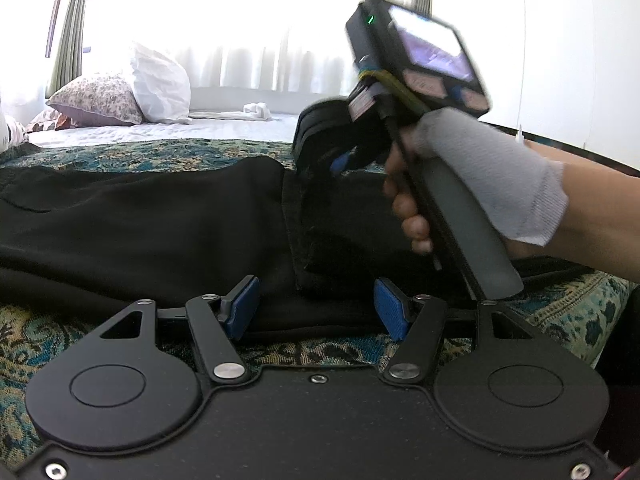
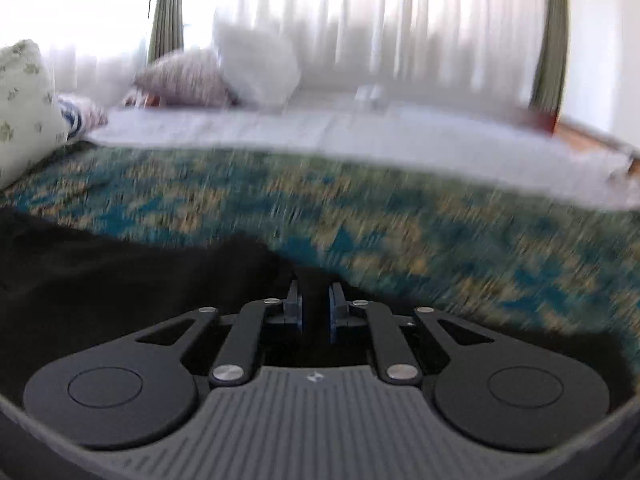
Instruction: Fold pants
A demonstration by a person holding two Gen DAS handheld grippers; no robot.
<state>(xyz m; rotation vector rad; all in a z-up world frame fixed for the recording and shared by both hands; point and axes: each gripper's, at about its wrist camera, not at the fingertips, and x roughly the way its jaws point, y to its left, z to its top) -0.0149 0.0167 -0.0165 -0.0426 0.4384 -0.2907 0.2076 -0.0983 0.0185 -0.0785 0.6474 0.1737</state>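
Black pants (image 1: pixel 140 220) lie spread across a blue and gold patterned bedspread (image 1: pixel 168 152). My left gripper (image 1: pixel 316 308) is open, its blue pads either side of the near edge of the pants. In the left wrist view the right gripper (image 1: pixel 340 162) is held in a gloved hand above the far edge of the pants, at a fold. In the blurred right wrist view my right gripper (image 2: pixel 316 308) is nearly closed, with black pants fabric (image 2: pixel 120 280) between its blue pads.
White sheet (image 1: pixel 180 128) beyond the bedspread, with pillows (image 1: pixel 160 84) at the back left and a small rolled white cloth (image 1: pixel 256 110). Curtained window behind. The bedspread (image 2: pixel 440 232) stretches to the right of the pants.
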